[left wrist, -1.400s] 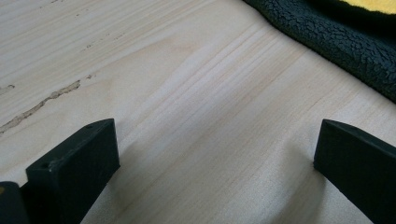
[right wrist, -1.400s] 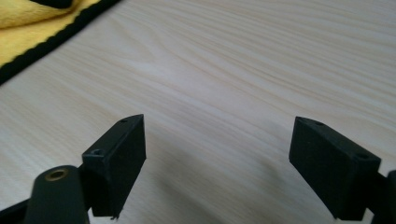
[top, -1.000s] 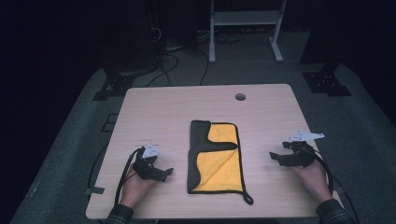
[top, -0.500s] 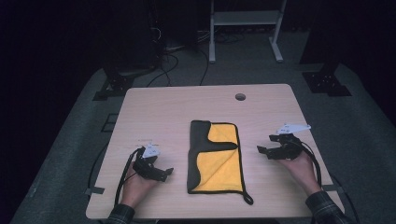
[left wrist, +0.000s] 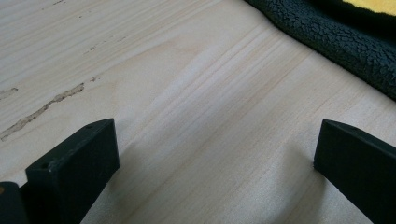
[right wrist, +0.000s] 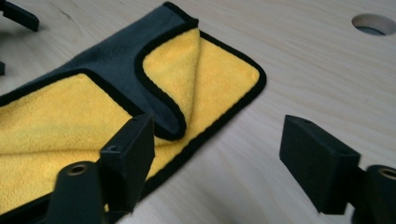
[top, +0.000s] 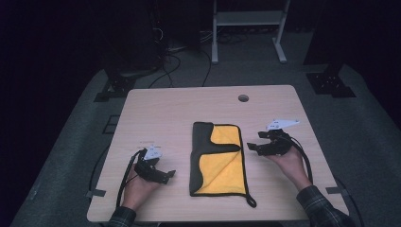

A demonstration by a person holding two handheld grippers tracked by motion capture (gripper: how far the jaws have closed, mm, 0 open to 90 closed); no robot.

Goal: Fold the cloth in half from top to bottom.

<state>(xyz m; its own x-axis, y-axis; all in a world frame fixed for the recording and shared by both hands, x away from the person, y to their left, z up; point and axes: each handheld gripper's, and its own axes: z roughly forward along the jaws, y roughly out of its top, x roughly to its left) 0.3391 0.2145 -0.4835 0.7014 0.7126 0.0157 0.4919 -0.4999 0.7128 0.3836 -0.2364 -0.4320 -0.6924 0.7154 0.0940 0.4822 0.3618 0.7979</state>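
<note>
High view first: yellow cloth with black hem lying flat mid-table, partly folded, grey back turned over along its left side and a flap doubled across the upper half. Small loop trailing off the near right corner.

Over to the right tongs: poised just beside the cloth's right edge, pointing at it, not touching. Released, having just narrowed a touch, yet with plenty of gap and nothing between the jaws. Seen along them in the right gripper view, folded flap and far corner lying just ahead, one jaw already over the hem.

And the left tongs: parked low near the front left of the table, apart from the cloth. Released too, spread wide over bare wood, dark edge of the cloth just in sight at the upper right of the left gripper view.

Judging by all that: reach-in stage, grasp not yet made, fold likely to come from the right side. Next up, probably: dropping the last bit to the hem, slipping one jaw under the edge, pinching a single layer cleanly rather than bunching both, then lifting without dragging the whole cloth across the wood.
</note>
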